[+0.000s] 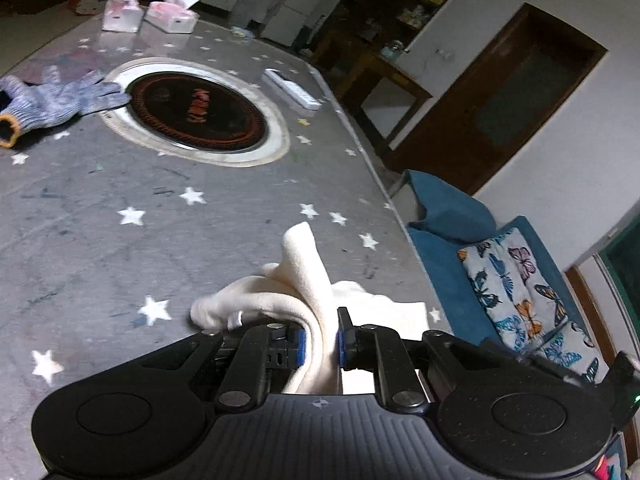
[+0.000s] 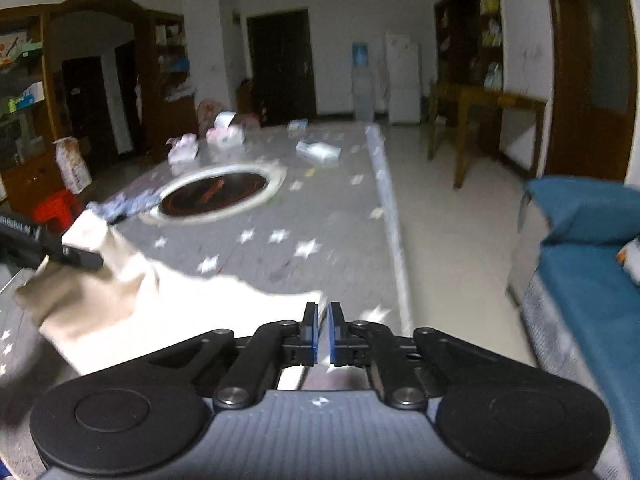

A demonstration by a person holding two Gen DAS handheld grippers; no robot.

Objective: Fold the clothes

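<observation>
A: While the cream garment is lying bunched at the near edge of the desk, the left tongs are clamping a thick fold of it between the blue pads – the cloth is rising in a peak just ahead of them.

B: And in the right wrist view the same cloth is spreading pale across the desk's near side, with the left tongs pinching its raised corner off to the left.

A: What are the right tongs doing?

B: They are sitting nearly together, only a thin slit showing between the pads. They are hovering just over the cloth's right edge, but I am seeing nothing caught in them – so together and empty, as far as I can tell.

A: So which step is in hand?

B: I am reading it as an early one: one corner is being lifted, and the rest is lying crumpled, not yet laid flat.

A: Then the next move is calling for the right tongs to part and take the far edge, so both can draw the garment flat before the first fold.

B: Agreed. There is room – the grey work glove, the round black inset and the tissue packs are all lying well apart from the garment, further up the desk.
</observation>
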